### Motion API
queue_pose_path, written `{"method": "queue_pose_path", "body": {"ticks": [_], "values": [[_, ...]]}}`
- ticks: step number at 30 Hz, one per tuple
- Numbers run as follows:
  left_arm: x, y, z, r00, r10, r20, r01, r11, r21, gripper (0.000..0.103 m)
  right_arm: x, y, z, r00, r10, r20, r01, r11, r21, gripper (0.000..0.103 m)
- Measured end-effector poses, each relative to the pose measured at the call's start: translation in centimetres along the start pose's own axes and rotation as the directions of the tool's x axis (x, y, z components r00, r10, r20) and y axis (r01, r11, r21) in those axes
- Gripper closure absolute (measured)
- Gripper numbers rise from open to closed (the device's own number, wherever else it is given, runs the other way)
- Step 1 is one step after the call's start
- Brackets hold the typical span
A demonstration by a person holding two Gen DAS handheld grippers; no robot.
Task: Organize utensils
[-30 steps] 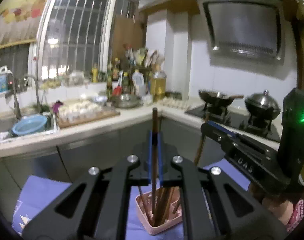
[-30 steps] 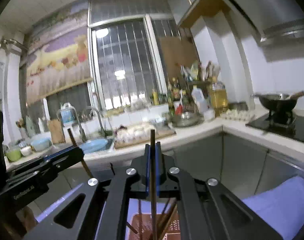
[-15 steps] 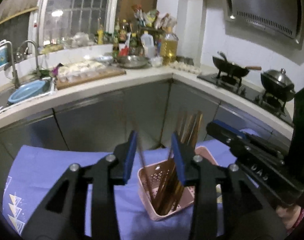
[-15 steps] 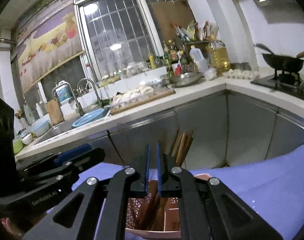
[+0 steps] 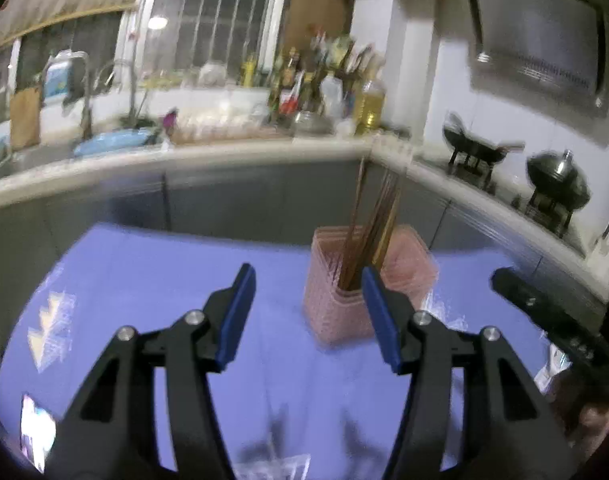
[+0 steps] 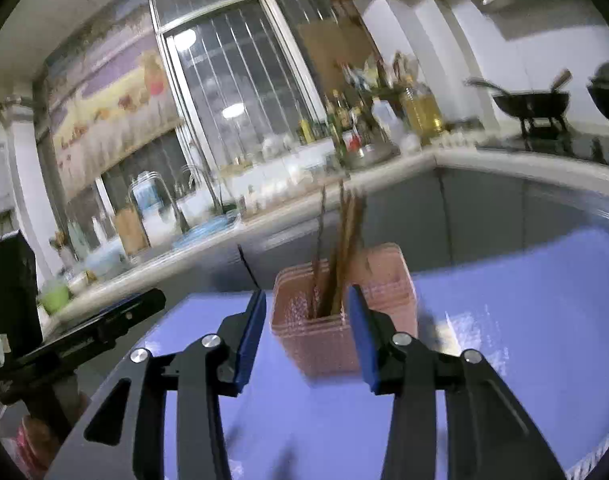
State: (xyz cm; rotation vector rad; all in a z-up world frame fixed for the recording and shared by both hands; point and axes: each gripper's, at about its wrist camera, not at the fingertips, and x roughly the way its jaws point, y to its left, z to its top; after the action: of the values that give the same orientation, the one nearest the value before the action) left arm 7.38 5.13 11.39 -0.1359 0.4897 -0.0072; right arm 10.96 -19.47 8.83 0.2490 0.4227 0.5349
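The left black two-finger tongs with blue pads (image 5: pixel 307 312) stand wide apart, both blue pads (image 5: pixel 234 320) bare and nothing between them. The right black two-finger tongs with blue pads (image 6: pixel 306 334) are spread too, a little less widely, gripping nothing. At the left wrist view's right edge a dark body (image 5: pixel 552 320), blurred, is probably the right tongs, beside the left.

Purple tablecloth (image 5: pixel 152 280), wok (image 5: pixel 478 148), oil bottle (image 5: pixel 370 104)

Dim, bluish, motion-blurred fisheye views; ceiling lamp glares in window (image 6: pixel 240 92).
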Motion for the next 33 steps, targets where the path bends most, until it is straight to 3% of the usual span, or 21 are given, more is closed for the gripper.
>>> {"method": "queue_pose_path", "body": {"ticks": [5,11,21,24,33], "values": [[0.2,0.0,-6.3,0.988,0.029,-0.154,-0.030,1.000,0.001,0.044,-1.7,-0.7,-6.0,0.992,-0.033,-0.119,0.042,0.996,0.076,0.060],[-0.6,-0.5,-9.8,0.976,0.072,-0.205,-0.066,0.997,0.038,0.039,-3.5,-1.8,-10.1,0.978,-0.033,-0.207,0.073,0.980,0.185,0.060],[-3.4,-1.7,-9.6,0.984,0.110,-0.143,-0.099,0.992,0.077,0.031,-6.6,-0.9,-8.9,0.988,-0.027,-0.153,0.058,0.978,0.201,0.056],[-3.9,-1.9,-9.5,0.985,0.111,-0.130,-0.101,0.991,0.083,0.021,-7.0,-0.3,-8.8,0.989,-0.022,-0.143,0.049,0.981,0.188,0.051],[-5.1,-1.8,-8.9,0.985,0.157,-0.077,-0.149,0.984,0.100,0.008,-7.1,0.5,-8.9,0.990,-0.009,-0.143,0.035,0.983,0.179,0.046]]}}
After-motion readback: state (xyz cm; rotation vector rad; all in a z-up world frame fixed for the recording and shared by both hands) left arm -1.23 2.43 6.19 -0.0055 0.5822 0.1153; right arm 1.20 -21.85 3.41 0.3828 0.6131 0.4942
